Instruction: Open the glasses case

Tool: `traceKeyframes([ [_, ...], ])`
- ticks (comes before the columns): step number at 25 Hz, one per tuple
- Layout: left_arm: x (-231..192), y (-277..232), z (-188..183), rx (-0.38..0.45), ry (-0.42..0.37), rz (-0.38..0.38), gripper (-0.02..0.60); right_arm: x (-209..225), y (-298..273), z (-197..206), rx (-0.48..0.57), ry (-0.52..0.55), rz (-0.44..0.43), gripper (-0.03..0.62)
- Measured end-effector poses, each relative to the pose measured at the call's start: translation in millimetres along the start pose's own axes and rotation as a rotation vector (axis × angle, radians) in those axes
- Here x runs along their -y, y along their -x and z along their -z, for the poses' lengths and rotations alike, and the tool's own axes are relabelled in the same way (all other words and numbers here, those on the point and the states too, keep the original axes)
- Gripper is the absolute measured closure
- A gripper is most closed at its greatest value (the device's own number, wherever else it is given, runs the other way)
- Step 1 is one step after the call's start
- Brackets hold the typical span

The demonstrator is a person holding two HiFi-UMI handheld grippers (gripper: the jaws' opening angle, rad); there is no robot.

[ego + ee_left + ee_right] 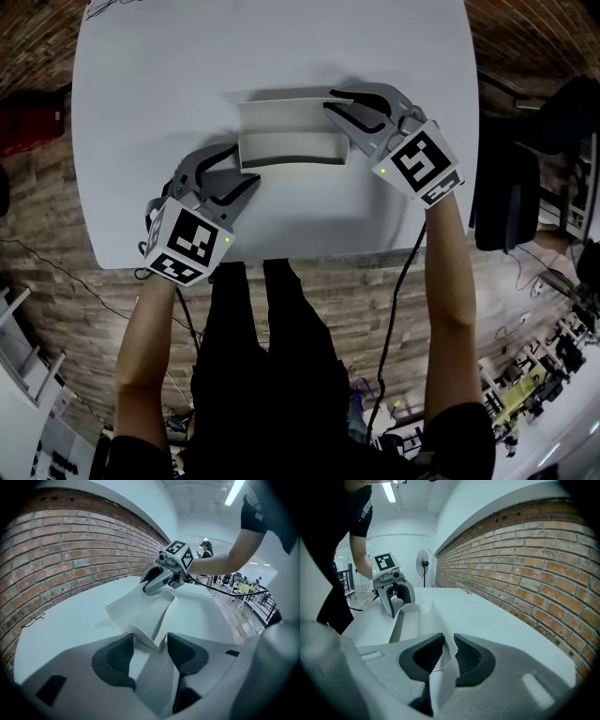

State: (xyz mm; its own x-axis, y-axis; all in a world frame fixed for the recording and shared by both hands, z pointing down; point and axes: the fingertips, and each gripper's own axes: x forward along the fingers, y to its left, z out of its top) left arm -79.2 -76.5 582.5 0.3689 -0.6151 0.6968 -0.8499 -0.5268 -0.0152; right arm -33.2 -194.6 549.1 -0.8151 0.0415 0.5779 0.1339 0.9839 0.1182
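Right claw (330, 101), in the head view, is closed on the far right edge of the glasses case (286, 131), which lies in the middle of the white desk (141, 112). The left claw (246, 166) stands open at the case's near left end. The case looks already opened, with its lid flap (281, 111) standing up at the far side and a dark line of shadow along the near wall. What seems left is to fold the flap fully back and let go. From this steep angle the inside of the case cannot be seen. In the left gripper view the left claw (150, 640) has its jaws well apart, with the near corner of the glasses case (140, 616) lying between the tips. The pads do not appear to press on it, though white on white makes any contact hard to judge. At the far end, the right claw (152, 585) covers the spot where it grips. In the right gripper view the right claw (449, 639) has its pads pinched on the thin lid flap (443, 627), which curls up between them. The trough of the glasses case (410, 620) runs away towards the left claw (398, 604). Its floor looks bare, but the near part is cut off by the jaws, so it is uncertain whether anything lies inside.
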Motion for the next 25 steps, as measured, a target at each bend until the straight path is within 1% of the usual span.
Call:
traceKeyframes([
  [3,0,1,0,0.020,0.010,0.002,0.354,-3,7,-8,0.038,-0.019,0.002,0.516],
  [5,1,1,-2,0.052,0.039,0.007,0.343,-3,16,-13,0.069,0.016,0.005,0.511],
  [7,3,0,-5,0.081,0.066,0.017,0.319,2,26,-14,0.085,0.038,0.036,0.510],
  [9,4,1,-6,0.095,0.087,0.028,0.296,7,34,-14,0.088,0.022,0.077,0.510],
  [11,3,5,-5,0.097,0.112,0.034,0.292,8,42,-16,0.093,-0.019,0.117,0.510],
  [15,3,17,-9,0.108,0.137,0.031,0.291,11,67,-26,0.155,-0.071,0.178,0.510],
  [19,6,25,-14,0.120,0.153,0.033,0.291,14,97,-18,0.127,-0.193,0.285,0.511],
  [22,5,34,-14,0.128,0.191,0.017,0.293,2,111,-18,0.148,-0.280,0.346,0.522],
  [24,1,42,-11,0.129,0.228,0.002,0.296,-10,115,-20,0.161,-0.328,0.358,0.525],
  [25,-2,45,-9,0.127,0.249,-0.003,0.317,-16,116,-21,0.162,-0.343,0.361,0.526],
])
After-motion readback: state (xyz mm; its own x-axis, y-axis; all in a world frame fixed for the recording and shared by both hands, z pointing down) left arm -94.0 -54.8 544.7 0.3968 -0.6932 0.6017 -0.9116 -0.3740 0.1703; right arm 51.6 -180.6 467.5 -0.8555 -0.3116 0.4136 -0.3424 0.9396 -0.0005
